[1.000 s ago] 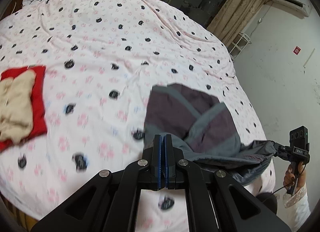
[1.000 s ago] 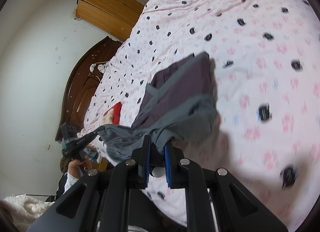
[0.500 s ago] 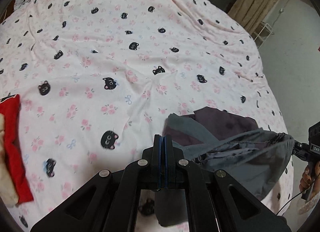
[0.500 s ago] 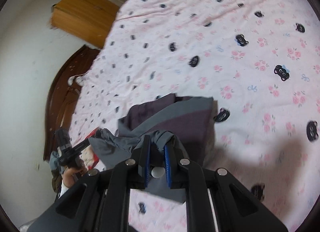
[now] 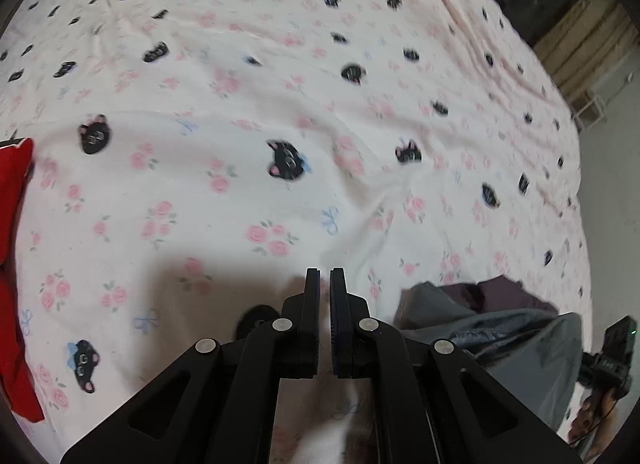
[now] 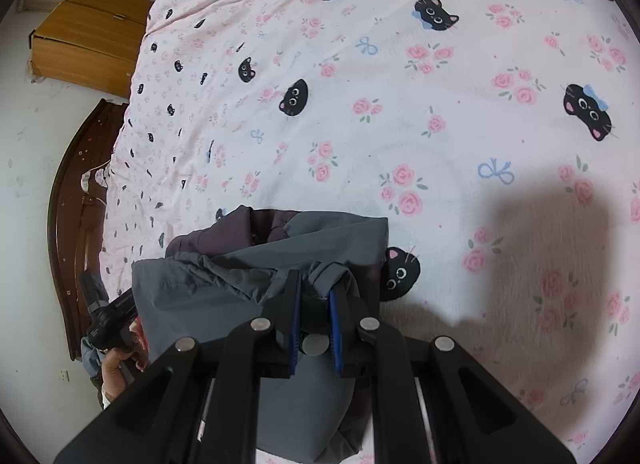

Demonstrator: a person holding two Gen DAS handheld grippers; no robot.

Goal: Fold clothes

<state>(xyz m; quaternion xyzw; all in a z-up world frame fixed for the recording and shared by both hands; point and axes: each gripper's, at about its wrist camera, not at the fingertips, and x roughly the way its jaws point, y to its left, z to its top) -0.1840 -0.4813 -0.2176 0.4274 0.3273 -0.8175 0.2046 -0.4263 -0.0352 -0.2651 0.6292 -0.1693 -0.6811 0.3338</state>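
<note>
Grey garment half gathered at the bed's edge, held by one gripper.

The right gripper point(image 6: 314, 296) pinched a bunched fold of the grey garment point(image 6: 224, 284); the left gripper point(image 5: 324, 284), jaws narrow with nothing between them, hovered over the bed point(image 5: 280, 103). The garment lay crumpled at its 4 o'clock, not neatly folded. Red folded cloth point(image 5: 14, 264) sat at 9 o'clock.
</note>
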